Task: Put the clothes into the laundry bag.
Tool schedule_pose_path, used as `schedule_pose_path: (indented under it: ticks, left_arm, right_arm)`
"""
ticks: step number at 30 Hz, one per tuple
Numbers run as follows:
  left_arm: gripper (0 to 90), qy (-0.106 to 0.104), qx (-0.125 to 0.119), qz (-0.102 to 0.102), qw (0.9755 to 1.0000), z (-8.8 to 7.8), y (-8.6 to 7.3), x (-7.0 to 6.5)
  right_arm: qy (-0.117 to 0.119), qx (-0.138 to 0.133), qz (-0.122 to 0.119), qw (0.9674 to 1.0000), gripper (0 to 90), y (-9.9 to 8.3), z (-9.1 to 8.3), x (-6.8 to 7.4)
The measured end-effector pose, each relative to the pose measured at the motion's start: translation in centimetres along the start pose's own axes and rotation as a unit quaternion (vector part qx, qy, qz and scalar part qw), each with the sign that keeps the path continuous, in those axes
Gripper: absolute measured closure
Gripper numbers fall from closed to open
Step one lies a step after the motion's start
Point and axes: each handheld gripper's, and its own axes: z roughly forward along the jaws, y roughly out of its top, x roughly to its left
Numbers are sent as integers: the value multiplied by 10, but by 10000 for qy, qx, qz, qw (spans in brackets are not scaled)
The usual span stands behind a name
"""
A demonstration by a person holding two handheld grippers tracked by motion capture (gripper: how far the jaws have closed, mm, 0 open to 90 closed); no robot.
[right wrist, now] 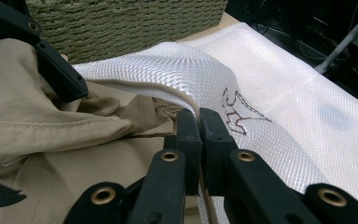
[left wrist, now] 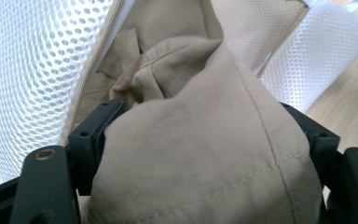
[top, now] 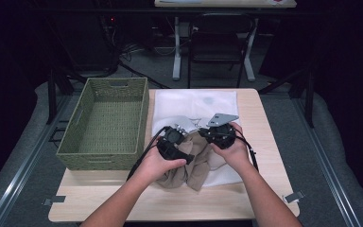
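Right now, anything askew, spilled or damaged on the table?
Nothing stands out. The right gripper pinches the white mesh laundry bag by its opening edge, and the tan garment bunches between the left gripper jaws, half inside. The green woven basket sits square.

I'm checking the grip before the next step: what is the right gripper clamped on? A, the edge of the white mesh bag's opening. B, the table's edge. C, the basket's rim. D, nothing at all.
A: in the right gripper view the right gripper has its jaws shut on the edge of the white mesh bag, lifting it above the beige garment.
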Motion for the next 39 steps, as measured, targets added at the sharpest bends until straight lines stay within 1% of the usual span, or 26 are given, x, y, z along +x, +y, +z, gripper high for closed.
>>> schedule_pose_path:
  ticks: [3,4,6,8,11,13,16,18,19,20,21,23,25,26,27,29,30,31,33,35,36,38,39]
  left_arm:
    - [262,-102,80,-53,9999,2,8,-1]
    - [264,-121,103,-30,9999,5,11,-3]
    - [271,-103,146,137,9997,9,17,-12]
    - [271,-114,192,225,9995,13,21,-18]
    - [272,-94,227,282,9993,15,24,-22]
    - [303,-61,266,309,9992,15,26,-23]
    - [303,-26,286,330,9990,12,28,-21]
    - [298,-58,202,299,9993,5,31,-20]
    - [271,-73,157,304,9994,-1,32,-20]
    - [268,-76,150,303,9994,-4,33,-20]
    - [261,-76,150,303,9994,-4,33,-20]
    - [259,-48,163,311,9994,-10,33,-19]
    - [263,-45,160,295,9994,-11,31,-17]
    - [405,-40,126,309,9994,-12,29,-14]
    - [459,-18,123,292,9995,-12,28,-11]
    - [525,26,122,269,9996,-12,26,-7]
    - [577,26,122,269,9996,-12,26,-7]
    - [589,70,135,300,9994,-12,25,-5]
    - [612,70,148,326,9993,-14,23,-5]
    - [613,76,155,329,9993,-16,22,-4]
    - [613,86,136,301,9994,-19,19,-3]
    - [533,111,156,232,9995,-22,15,-1]
    - [507,141,202,191,9995,-22,13,1]
  right_arm:
    - [4,0,4,10000,877,0,0,0]
    - [8,3,0,10000,877,0,1,0]
    - [9,11,-8,10000,877,0,1,0]
    - [14,9,-9,10000,877,0,1,0]
    - [6,-8,1,10000,877,0,0,-1]
    - [15,-13,35,10000,877,-1,-1,-2]
    - [16,-14,49,10000,877,-1,-1,-3]
    - [25,-29,49,10000,877,-1,-1,-4]
    - [28,-29,64,10000,877,-1,-1,-4]
    - [26,-28,71,10000,877,-1,-1,-4]
    - [26,-28,71,10000,877,-1,-1,-4]
    - [27,-29,71,10000,877,-1,-1,-4]
    - [28,-26,68,10000,877,-1,-1,-4]
    - [31,-20,64,10000,877,-1,-1,-4]
    - [33,-20,60,10000,877,-1,-1,-4]
    - [26,-21,63,10000,877,-1,-1,-4]
    - [26,-21,63,10000,877,-1,-1,-4]
    - [25,-24,71,10000,877,-1,-1,-4]
    - [23,-24,75,10000,876,-2,-1,-4]
    - [22,-25,74,10000,876,-2,-1,-4]
    - [23,-23,73,10000,876,-2,-1,-4]
    - [21,-19,69,10000,876,-1,-1,-4]
    - [18,-25,58,10000,876,-1,-1,-3]
